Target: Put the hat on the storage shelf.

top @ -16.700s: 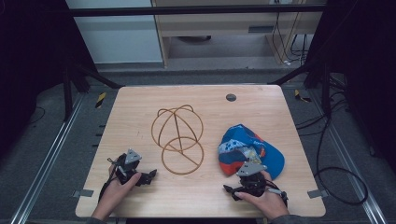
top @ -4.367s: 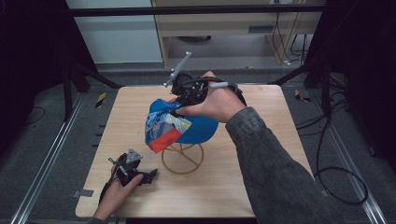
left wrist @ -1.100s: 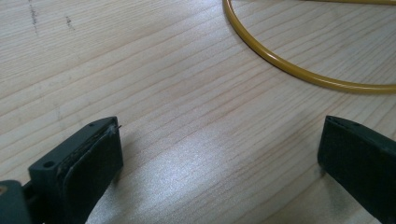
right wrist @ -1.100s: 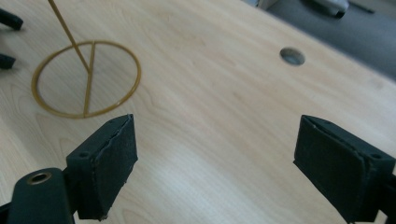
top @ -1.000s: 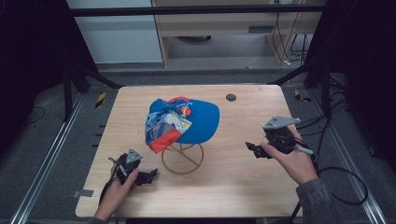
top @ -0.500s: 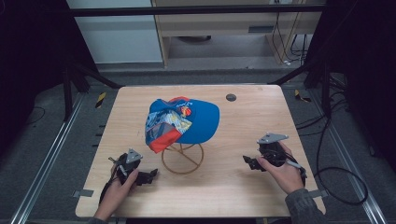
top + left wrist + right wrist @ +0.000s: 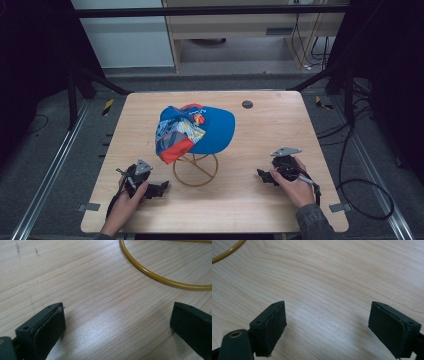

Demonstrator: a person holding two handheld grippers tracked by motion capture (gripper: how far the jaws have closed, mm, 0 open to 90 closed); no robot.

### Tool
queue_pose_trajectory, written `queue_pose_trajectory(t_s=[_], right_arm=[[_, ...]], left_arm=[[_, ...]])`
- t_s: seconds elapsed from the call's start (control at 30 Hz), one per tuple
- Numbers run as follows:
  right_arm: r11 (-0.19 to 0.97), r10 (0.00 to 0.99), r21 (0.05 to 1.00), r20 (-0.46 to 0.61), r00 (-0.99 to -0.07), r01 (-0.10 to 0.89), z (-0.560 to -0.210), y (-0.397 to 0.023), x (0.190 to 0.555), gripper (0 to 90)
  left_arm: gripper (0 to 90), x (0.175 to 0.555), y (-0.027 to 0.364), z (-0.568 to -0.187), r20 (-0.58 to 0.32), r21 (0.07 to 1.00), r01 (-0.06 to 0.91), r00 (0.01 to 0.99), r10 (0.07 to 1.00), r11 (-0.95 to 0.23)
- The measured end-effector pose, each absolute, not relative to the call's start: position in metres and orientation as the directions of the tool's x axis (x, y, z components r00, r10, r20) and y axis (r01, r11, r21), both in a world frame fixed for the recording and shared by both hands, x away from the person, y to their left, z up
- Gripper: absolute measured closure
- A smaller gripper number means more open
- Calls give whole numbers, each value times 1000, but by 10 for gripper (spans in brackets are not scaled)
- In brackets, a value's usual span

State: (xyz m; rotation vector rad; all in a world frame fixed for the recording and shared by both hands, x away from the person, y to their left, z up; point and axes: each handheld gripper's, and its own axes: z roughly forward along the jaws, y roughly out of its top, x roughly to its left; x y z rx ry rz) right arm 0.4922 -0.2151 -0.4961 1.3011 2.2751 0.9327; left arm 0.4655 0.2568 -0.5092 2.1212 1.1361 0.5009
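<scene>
Cap [image 7: 192, 131] sits draped over the wire stand [image 7: 195, 169] at mid-counter [image 7: 280, 125], crown carried by the loops, brim toward the right, so it holds its shape unaided. Left tool [image 7: 159, 188] and right tool [image 7: 263, 176] rest low on the counter either side of the stand, jaws wide apart, gripping nothing.

Blue cap [image 7: 200, 131] with red and patterned panels, perched atop a yellow wire stand [image 7: 195, 170] just left of frame centre in the high view, brim pointing right. Stand's round base ring flat on the wood, below the cap; ring's arc [image 7: 160, 277] along upper right of left gripper view.
</scene>
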Motion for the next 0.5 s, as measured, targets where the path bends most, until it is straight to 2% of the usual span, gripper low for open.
queue_pose_trajectory(t_s=[0.33,0.5], right_arm=[[355,869,696,-1,-494,624,-506,-210,491,98],[322,881,732,1,-474,600,-511,-209,488,77]], left_arm=[[0,465,257,-509,20,713,579,547,837,-396],[0,465,257,-509,20,713,579,547,837,-396]])
